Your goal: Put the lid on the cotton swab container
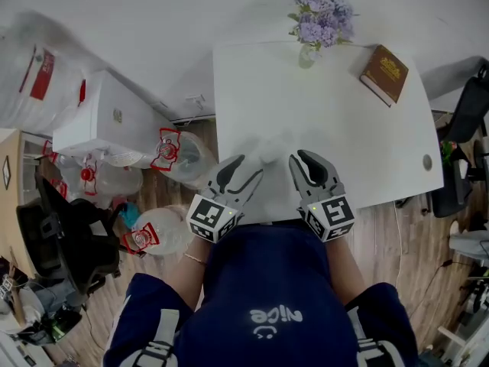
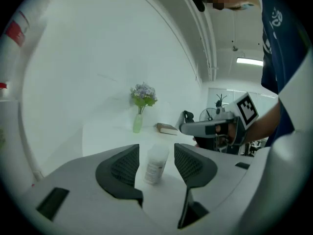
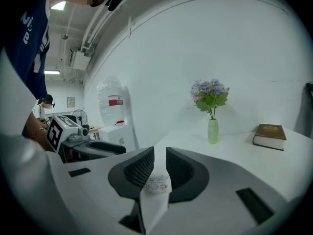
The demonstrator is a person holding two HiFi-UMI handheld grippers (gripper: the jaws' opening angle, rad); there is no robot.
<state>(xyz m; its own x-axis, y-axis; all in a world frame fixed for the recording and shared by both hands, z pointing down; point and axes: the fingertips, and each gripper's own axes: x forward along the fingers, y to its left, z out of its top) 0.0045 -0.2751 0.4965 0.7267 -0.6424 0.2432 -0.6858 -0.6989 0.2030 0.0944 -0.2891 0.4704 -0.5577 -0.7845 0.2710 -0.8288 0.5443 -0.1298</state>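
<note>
The cotton swab container (image 2: 155, 168), a translucent white cylinder with a label, stands upright on the white table (image 1: 359, 151). My left gripper (image 2: 156, 150) is open, its pads on either side of the container with a small gap each side. In the head view the container (image 1: 267, 148) is a pale blur between the left gripper (image 1: 250, 167) and the right gripper (image 1: 298, 157), near the table's front edge. My right gripper (image 3: 159, 154) is shut on the lid (image 3: 157, 186), a thin white piece with faint print, held edge-on between the pads.
A vase of purple flowers (image 1: 321, 17) stands at the table's far edge, with a brown book (image 1: 384, 73) at the far right. Left of the table are a white cabinet (image 1: 107, 117) and several water jugs (image 1: 172, 153). A dark chair (image 1: 466, 105) is on the right.
</note>
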